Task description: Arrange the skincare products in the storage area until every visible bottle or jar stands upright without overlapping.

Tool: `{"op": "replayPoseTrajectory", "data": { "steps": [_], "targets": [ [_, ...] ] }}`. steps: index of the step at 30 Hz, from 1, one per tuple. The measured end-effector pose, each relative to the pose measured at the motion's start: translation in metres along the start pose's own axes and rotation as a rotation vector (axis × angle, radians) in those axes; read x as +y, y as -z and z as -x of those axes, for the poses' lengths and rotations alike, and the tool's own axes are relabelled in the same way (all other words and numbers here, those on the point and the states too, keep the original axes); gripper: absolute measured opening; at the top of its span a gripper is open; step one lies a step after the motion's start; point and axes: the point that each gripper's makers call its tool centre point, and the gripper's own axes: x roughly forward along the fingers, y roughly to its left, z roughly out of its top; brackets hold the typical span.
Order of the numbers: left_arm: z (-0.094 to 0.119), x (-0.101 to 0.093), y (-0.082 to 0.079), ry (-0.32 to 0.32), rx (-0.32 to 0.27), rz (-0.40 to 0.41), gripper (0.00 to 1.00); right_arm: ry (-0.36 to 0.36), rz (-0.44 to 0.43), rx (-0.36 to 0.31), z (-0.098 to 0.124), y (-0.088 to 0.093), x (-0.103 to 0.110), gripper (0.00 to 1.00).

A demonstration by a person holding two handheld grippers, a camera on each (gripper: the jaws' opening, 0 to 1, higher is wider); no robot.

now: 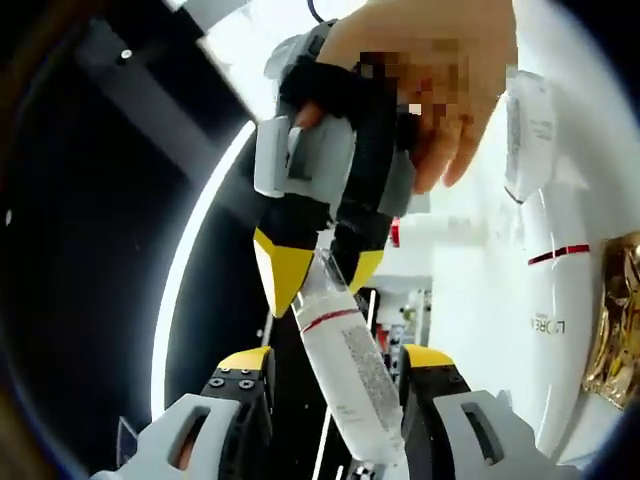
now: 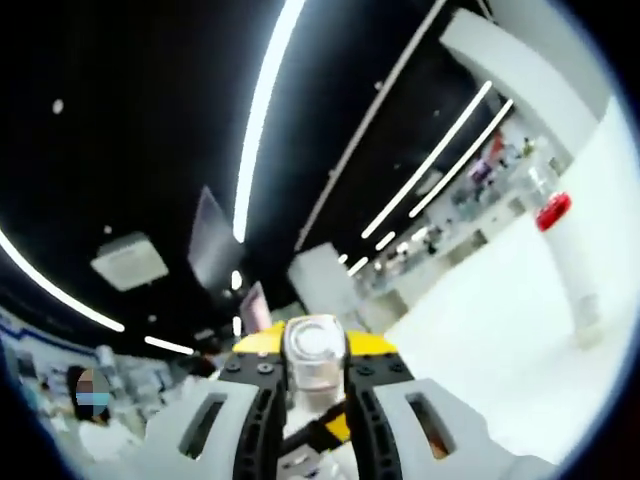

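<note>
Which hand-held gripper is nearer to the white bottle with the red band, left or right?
Neither is clearly nearer. The right hand-held gripper clamps the clear cap end of the white bottle with the red band; the left hand-held gripper has its jaws on either side of the body, contact unclear.

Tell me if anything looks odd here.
Yes: the bottle is off the shelf, tilted, gripped at both ends, the right gripper on its cap end and the left gripper on its body. No spill or damage shows.
</note>
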Motion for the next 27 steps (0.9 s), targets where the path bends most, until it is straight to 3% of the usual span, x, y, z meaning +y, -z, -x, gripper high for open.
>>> {"op": "replayPoseTrajectory", "data": {
  "steps": [5, 11, 18, 27],
  "targets": [
    [0.003, 0.001, -0.006, -0.021, -0.009, -0.191, 0.50, 0.000, -0.043, -0.002, -0.001, 0.001, -0.001, 0.20],
    [0.005, 0.003, -0.006, -0.029, -0.003, -0.216, 0.45, -0.014, -0.104, -0.008, -0.001, 0.001, -0.001, 0.20],
    [0.008, 0.007, 0.003, -0.016, 0.031, -0.123, 0.30, -0.054, -0.202, 0.028, -0.003, 0.010, 0.004, 0.20],
    [0.010, 0.012, 0.004, -0.022, 0.028, -0.010, 0.27, -0.065, -0.169, 0.063, -0.005, 0.015, 0.011, 0.20]
  ]
}}
